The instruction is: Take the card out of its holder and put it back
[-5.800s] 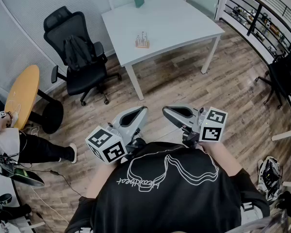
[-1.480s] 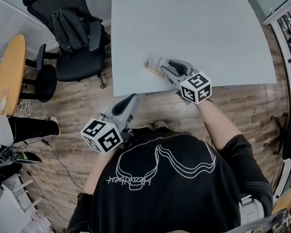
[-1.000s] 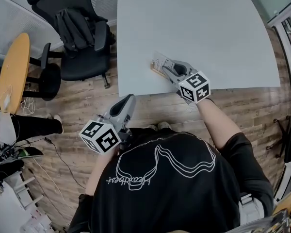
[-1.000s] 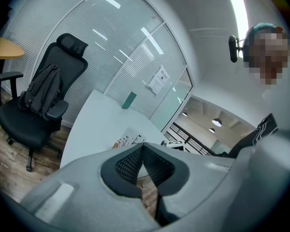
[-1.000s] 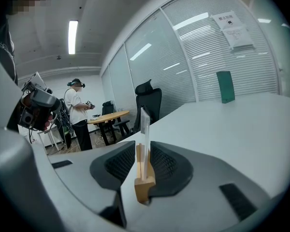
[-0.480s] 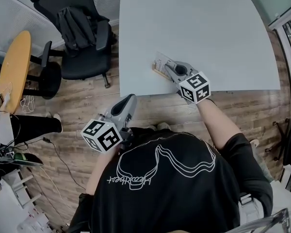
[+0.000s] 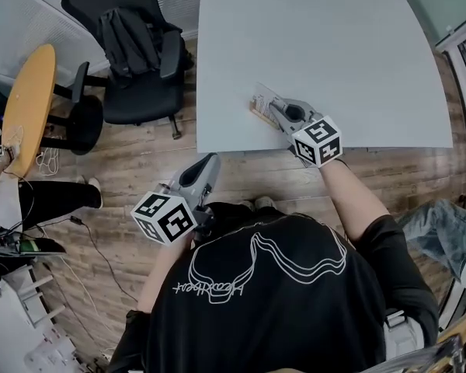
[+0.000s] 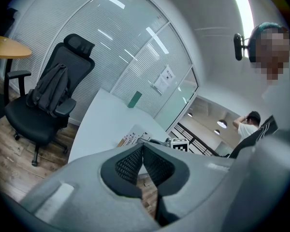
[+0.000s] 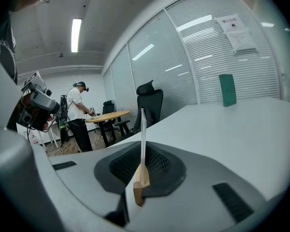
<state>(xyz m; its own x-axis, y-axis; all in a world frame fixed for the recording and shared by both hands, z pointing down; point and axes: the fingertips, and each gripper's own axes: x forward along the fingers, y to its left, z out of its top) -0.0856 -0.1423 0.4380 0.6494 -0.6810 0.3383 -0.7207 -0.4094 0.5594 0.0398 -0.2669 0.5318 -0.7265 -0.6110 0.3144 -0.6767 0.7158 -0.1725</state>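
The right claw (image 7: 270,106) has just been closing its jaws and pinches the upright card (image 9: 143,124), which stands in its wooden holder (image 9: 140,183) near the surface's (image 7: 318,37) 6 o'clock edge. At its 7 o'clock, over the floor (image 7: 140,169), the left claw (image 7: 211,160) hangs with jaws together, empty.

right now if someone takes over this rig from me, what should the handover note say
Right gripper: jaws have just been closing and are clamped on the card, which stands upright in its wooden holder near the front edge of the table.
Left gripper: shut, empty, held off the table above the floor.
Done: reach and grip.
Left: lift the card out of the holder, then slot it back in.
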